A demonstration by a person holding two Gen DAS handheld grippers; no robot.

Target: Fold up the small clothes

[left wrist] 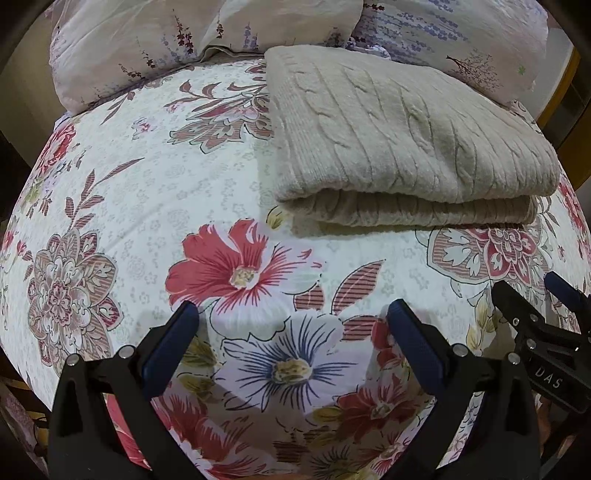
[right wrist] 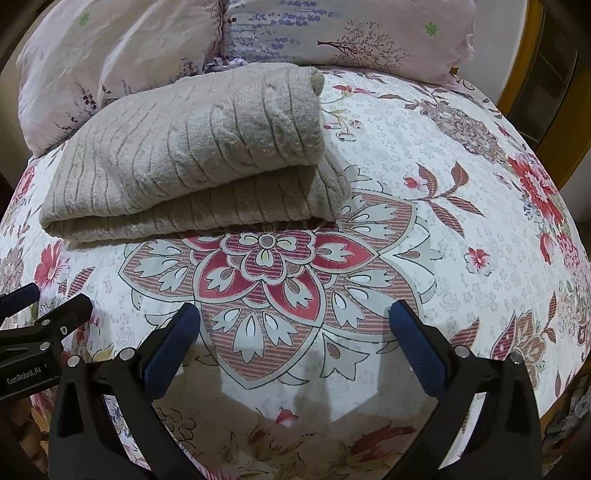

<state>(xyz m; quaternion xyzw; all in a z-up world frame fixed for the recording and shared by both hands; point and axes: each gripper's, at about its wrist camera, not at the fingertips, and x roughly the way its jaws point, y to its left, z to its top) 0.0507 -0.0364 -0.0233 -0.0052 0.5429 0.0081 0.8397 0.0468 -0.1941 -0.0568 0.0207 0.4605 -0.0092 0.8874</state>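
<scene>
A beige cable-knit sweater lies folded in a thick stack on the floral bedspread; it also shows in the right wrist view, its top layer folded over the lower one. My left gripper is open and empty, hovering over the bedspread well in front of the sweater. My right gripper is open and empty, also short of the sweater's front edge. The right gripper shows at the right edge of the left wrist view; the left gripper shows at the left edge of the right wrist view.
Two pale floral pillows lie behind the sweater at the head of the bed. A wooden frame stands at the far right. The bedspread falls away at its left and right edges.
</scene>
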